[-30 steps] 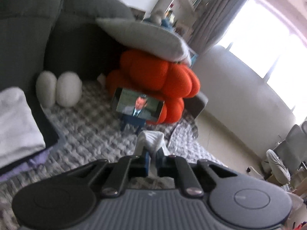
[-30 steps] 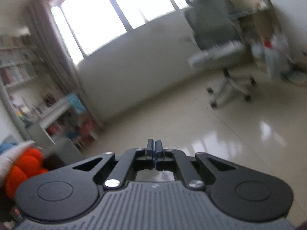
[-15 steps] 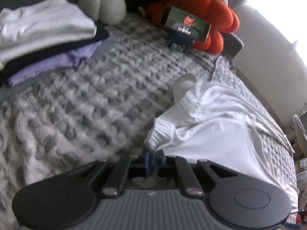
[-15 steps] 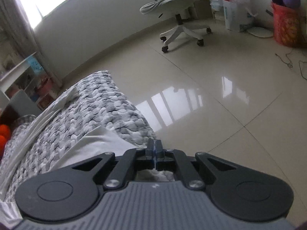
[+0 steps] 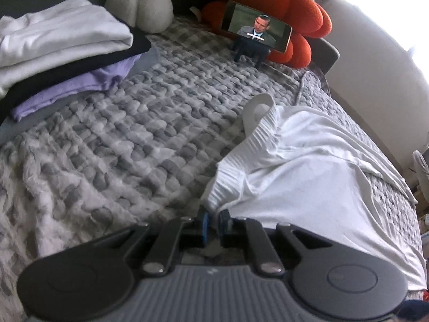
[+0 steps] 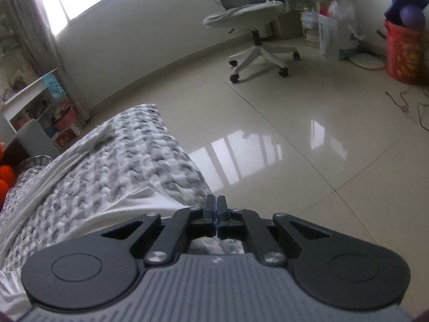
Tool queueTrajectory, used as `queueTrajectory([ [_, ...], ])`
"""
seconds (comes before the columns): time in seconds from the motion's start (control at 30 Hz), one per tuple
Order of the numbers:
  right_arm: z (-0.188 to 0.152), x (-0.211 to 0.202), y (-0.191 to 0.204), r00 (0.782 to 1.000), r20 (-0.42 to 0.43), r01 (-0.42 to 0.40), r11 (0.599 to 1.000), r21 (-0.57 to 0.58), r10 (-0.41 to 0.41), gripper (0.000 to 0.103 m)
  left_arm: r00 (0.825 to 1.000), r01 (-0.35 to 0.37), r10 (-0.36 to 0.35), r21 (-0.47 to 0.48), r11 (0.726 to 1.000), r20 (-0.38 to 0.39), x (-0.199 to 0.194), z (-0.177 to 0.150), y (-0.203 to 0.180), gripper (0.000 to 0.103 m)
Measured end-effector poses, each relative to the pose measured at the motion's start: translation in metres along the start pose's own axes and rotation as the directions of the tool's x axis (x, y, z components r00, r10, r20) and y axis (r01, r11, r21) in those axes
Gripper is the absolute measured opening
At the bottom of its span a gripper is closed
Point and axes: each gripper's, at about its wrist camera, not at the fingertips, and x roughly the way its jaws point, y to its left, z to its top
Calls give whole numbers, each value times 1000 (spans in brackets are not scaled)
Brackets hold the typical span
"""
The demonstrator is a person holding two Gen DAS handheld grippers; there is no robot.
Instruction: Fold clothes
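Two grippers sit low over a white garment (image 5: 316,177) that lies spread on the grey knitted blanket (image 5: 120,139) of a bed, its ribbed band bunched toward the middle and the rest trailing toward the bed's far edge. A stack of folded clothes (image 5: 61,51) already rests at the far left of the blanket, so this looks like one more piece being laid flat before its first fold.

To do this step well, I judge the cloth should come to rest flat and taut between both hands before either lets go: pull the ribbed band out of its bunch, smooth the creases toward the edge, and keep the hem from sliding off the side of the bed toward the floor (image 6: 308,147).

Left gripper (image 5: 213,221): its fingers stand only a sliver apart and are opening, with a corner of the ribbed white cloth caught between the blue pads, so the grip seems to be easing off.

Right gripper (image 6: 215,209): its fingers are pressed together with no gap to see. White cloth lies just under and beside them at the blanket's edge, but whether any of it is pinched I cannot tell
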Motion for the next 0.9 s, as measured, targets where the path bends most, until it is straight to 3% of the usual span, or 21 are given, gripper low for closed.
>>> queueTrajectory([
  [0.23, -1, 2, 10, 1000, -15, -12, 1000, -14, 11, 1, 1000, -5, 5, 15, 1000, -7, 3, -3, 4, 16],
  [0.5, 13, -25, 10, 995, 66, -77, 997, 24, 75, 1, 999, 16, -17, 23, 1000, 45, -9, 4, -4, 13],
  [0.9, -13, 3, 1, 999, -46, 13, 1000, -18, -14, 2, 1000, 7, -7, 45, 999, -3, 0, -10, 7, 15],
])
